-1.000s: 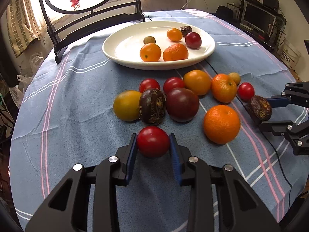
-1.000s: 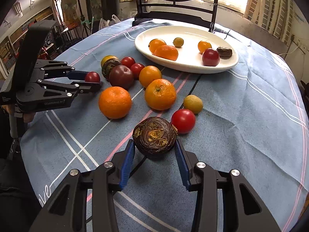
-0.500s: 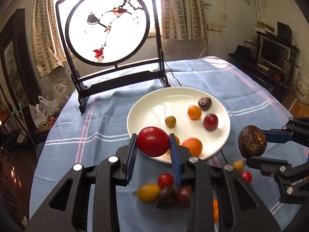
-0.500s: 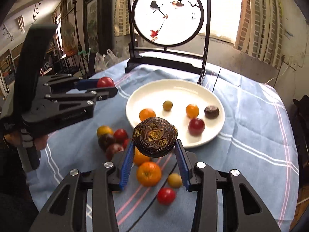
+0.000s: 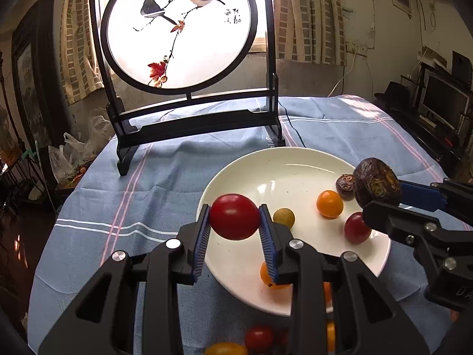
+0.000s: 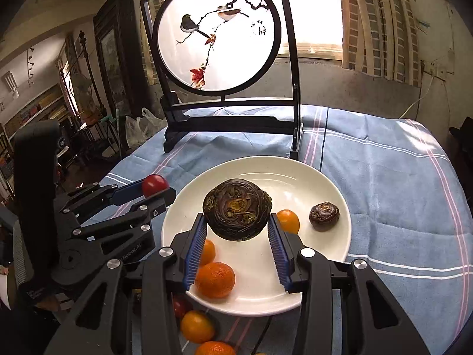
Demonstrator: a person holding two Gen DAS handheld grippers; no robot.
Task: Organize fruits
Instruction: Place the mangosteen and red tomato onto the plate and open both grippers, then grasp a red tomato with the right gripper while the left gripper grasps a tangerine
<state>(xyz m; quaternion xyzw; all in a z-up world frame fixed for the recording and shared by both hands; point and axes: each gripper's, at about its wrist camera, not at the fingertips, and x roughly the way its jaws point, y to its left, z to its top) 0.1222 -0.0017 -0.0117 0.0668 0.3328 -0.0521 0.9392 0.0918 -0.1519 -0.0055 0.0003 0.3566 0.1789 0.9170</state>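
Observation:
My left gripper (image 5: pixel 235 222) is shut on a red tomato (image 5: pixel 234 216) and hangs over the near left rim of the white plate (image 5: pixel 283 168). My right gripper (image 6: pixel 236 224) is shut on a dark wrinkled brown fruit (image 6: pixel 236 208) above the plate (image 6: pixel 295 177). Each gripper shows in the other's view: the right one with its brown fruit (image 5: pixel 376 184), the left one with its tomato (image 6: pixel 154 185). On the plate lie a small brown fruit (image 6: pixel 324 212), an orange tomato (image 5: pixel 329 203), a red tomato (image 5: pixel 356 227), a yellow-green fruit (image 5: pixel 283 217) and a mandarin (image 6: pixel 215 279).
A tall black stand with a round bird painting (image 5: pixel 180 29) rises behind the plate. Several loose fruits (image 6: pixel 197 325) lie on the blue striped cloth (image 6: pixel 399 177) in front of the plate, partly hidden by the grippers. A cable (image 5: pixel 291 124) runs behind the plate.
Both grippers have risen off the cloth and moved forward to the plate, each carrying its fruit. The loose fruits have dropped to the bottom edge of both views.

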